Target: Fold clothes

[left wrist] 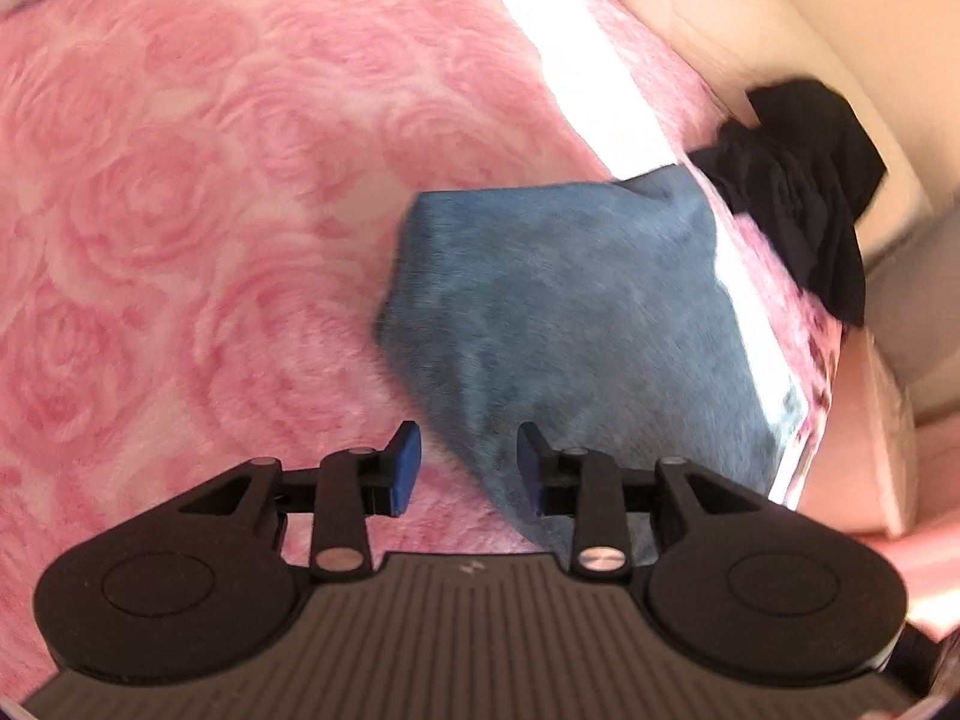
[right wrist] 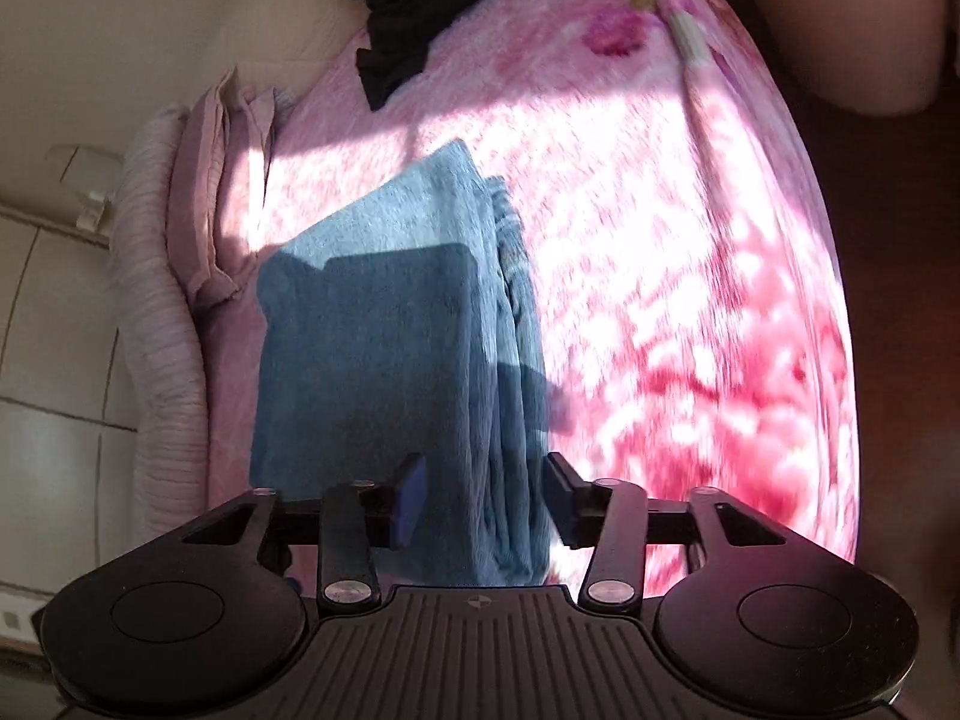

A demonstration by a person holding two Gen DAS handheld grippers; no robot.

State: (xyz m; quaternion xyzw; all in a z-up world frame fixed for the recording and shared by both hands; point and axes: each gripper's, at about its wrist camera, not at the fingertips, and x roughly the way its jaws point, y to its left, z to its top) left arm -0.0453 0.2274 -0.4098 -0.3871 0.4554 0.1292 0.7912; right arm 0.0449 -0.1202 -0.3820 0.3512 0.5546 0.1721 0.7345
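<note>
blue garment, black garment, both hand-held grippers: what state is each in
blue garment: folded into a compact stack, lying flat on the pink blanket
black garment: crumpled, unfolded, at the blanket edge
left hand-held gripper: open, empty
right hand-held gripper: open, straddling the blue garment's edge

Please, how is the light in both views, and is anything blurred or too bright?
Left wrist view: a sunlight strip across the pink blanket is overexposed, and the blue garment is slightly smeared. Right wrist view: a hard dark shadow lies on the garment, and the blanket's right side is motion-blurred.

Left gripper [left wrist: 469,468] jaws parted and empty, right gripper [right wrist: 486,498] jaws parted and empty
</note>
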